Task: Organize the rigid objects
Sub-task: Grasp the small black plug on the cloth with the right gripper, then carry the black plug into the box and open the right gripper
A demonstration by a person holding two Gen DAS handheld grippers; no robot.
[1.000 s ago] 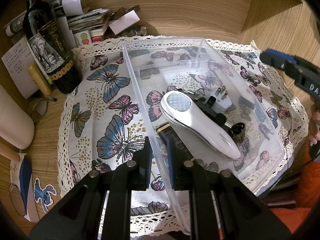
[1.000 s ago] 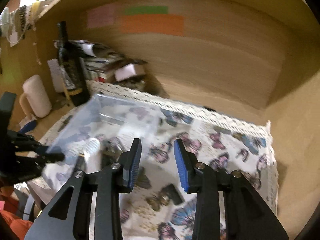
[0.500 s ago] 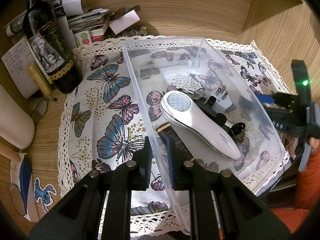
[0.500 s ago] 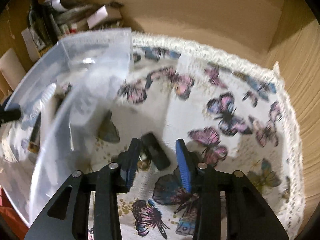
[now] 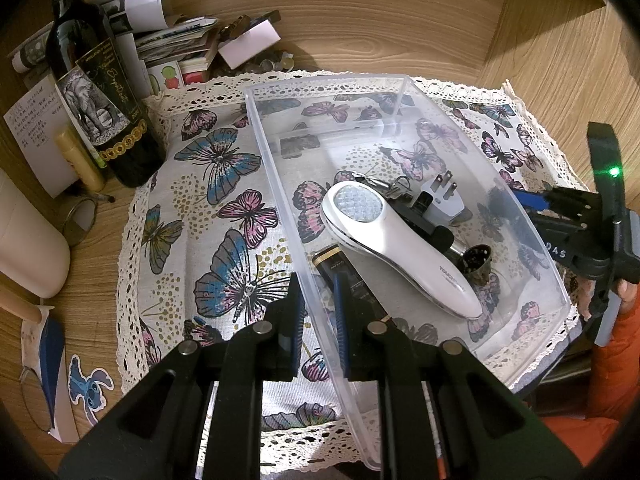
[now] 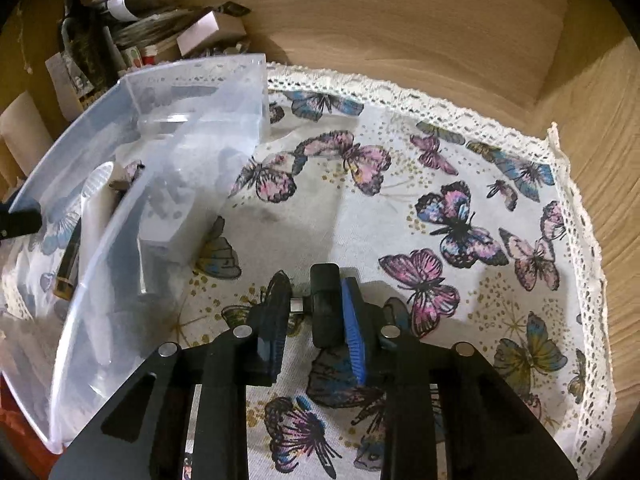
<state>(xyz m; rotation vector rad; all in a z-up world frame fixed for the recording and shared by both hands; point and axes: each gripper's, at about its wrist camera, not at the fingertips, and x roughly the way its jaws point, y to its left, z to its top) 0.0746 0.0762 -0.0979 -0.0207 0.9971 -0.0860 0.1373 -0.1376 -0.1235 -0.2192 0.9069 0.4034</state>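
Observation:
A clear plastic bin [image 5: 400, 80] stands on the butterfly cloth [image 5: 216, 200]. It holds a white handheld device [image 5: 400, 248], a white plug adapter [image 5: 442, 200], a black and gold tube [image 5: 340, 268] and small dark parts. My left gripper [image 5: 318, 312] is shut on the bin's near left wall. My right gripper [image 6: 314, 316] is low over the cloth to the right of the bin [image 6: 192, 128]. Its fingers stand around a small black adapter [image 6: 326, 300] with a metal plug; the right pad touches it and a gap remains at the left.
A dark wine bottle [image 5: 96, 92], papers and small boxes [image 5: 188, 40] crowd the back left corner. A cream cylinder [image 5: 28, 240] lies at the left. Wooden walls close the back and right. The right gripper's body [image 5: 580, 224] shows beyond the bin's right wall.
My right gripper dropped from high over the cloth down to the black adapter and narrowed around it. My left gripper and the bin stayed put.

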